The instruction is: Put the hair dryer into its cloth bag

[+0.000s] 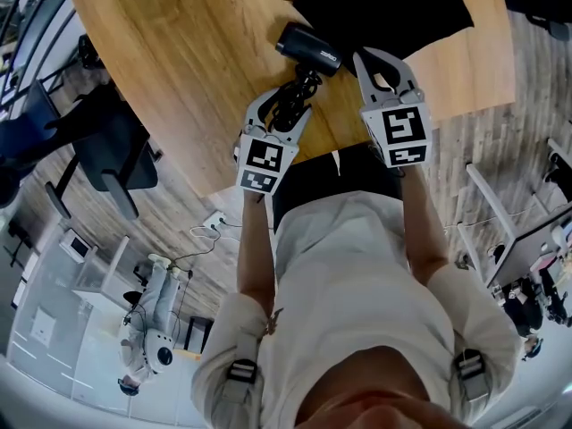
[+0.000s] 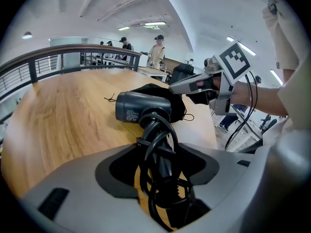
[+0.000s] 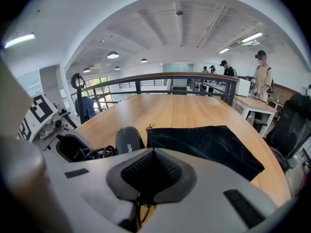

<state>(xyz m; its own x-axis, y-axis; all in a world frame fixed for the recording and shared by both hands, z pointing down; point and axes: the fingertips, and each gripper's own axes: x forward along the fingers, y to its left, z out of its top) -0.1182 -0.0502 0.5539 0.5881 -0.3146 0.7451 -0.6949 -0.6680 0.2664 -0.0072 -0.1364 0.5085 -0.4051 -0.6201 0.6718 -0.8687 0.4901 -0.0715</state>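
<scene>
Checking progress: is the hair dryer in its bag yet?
Out. The hair dryer lies on the table beside the flat cloth bag, its cord-wrapped handle between the left tongs.

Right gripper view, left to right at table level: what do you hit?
Left tongs → hair dryer → cloth bag → black chair

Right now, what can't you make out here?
Bag near edge: right gripper view, hidden behind right gripper; pinched or not, unclear.
Hair dryer handle: left gripper view, buried under its cord inside left gripper.
Bag's far end: head view, cut off by top edge.
Dryer label: left gripper view, too small.
</scene>
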